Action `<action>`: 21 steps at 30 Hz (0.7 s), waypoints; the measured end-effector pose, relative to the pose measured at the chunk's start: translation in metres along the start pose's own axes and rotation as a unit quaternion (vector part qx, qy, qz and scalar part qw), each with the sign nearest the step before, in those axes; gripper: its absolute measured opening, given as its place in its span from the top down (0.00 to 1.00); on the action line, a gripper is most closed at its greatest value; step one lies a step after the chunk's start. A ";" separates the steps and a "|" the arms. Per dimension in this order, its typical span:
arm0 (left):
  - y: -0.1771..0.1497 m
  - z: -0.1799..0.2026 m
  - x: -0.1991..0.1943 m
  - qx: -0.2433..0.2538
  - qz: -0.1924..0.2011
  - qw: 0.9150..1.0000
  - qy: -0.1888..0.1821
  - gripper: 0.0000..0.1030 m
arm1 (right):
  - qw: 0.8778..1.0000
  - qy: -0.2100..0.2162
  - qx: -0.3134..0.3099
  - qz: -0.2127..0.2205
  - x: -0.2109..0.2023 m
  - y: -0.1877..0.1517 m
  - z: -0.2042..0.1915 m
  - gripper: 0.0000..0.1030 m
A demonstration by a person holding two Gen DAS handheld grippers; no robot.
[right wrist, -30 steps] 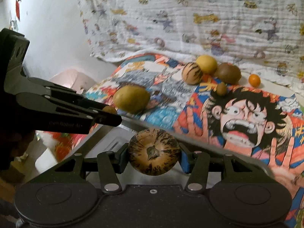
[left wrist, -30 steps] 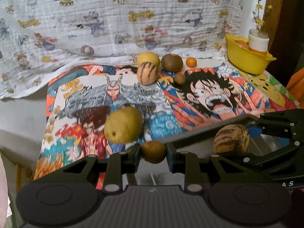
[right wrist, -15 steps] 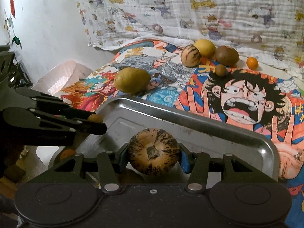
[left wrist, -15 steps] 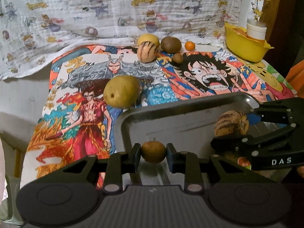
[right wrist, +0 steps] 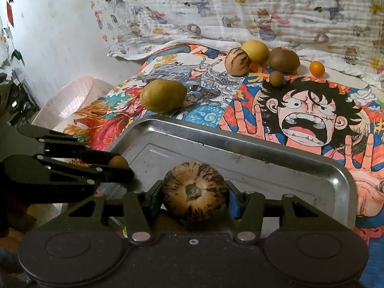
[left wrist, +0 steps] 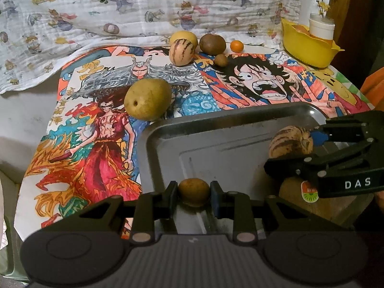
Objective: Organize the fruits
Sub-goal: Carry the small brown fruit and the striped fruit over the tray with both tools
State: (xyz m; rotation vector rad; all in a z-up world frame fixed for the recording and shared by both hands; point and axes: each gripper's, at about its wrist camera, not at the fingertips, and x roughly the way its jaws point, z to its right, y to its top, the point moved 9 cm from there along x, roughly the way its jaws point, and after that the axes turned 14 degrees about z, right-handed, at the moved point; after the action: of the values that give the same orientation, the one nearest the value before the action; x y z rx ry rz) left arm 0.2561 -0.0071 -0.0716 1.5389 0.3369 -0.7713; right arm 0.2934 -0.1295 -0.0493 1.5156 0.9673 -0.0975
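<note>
My left gripper (left wrist: 194, 193) is shut on a small brown fruit (left wrist: 194, 191) over the near left part of a metal tray (left wrist: 216, 129). My right gripper (right wrist: 194, 195) is shut on a striped round melon (right wrist: 194, 189) over the same tray (right wrist: 240, 144); that melon also shows in the left wrist view (left wrist: 289, 141). A fruit with a sticker (left wrist: 295, 188) lies in the tray under the right gripper. Loose on the cloth are a green-yellow pear (left wrist: 147, 98), a second striped melon (left wrist: 181, 52), a yellow fruit (left wrist: 183, 38), a brown fruit (left wrist: 212, 44), a small brown fruit (left wrist: 220, 60) and a small orange (left wrist: 237, 46).
A cartoon-print cloth (left wrist: 264, 81) covers the table. A white patterned sheet (left wrist: 120, 12) hangs behind. A yellow bowl (left wrist: 309, 48) with a white cup (left wrist: 321, 27) stands at the back right. A pale bin (right wrist: 69, 100) sits left of the table.
Both grippers have pulled back and lifted with their fruits, so the whole tray has come into view beneath them. The loose fruits on the cloth have not moved.
</note>
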 end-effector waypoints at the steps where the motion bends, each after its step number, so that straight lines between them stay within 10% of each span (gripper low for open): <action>1: 0.000 0.000 0.000 0.000 0.000 1.000 0.000 0.69 | 1.000 0.000 0.002 -0.001 0.001 0.000 0.000 0.47; 21: -0.002 0.000 0.001 0.000 0.001 1.000 0.004 0.69 | 1.000 0.000 0.007 -0.005 0.006 -0.002 0.001 0.46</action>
State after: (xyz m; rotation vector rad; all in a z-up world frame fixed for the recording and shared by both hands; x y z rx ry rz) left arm 0.2556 -0.0071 -0.0733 1.5415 0.3412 -0.7638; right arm 0.2963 -0.1278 -0.0545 1.5247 0.9753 -0.1114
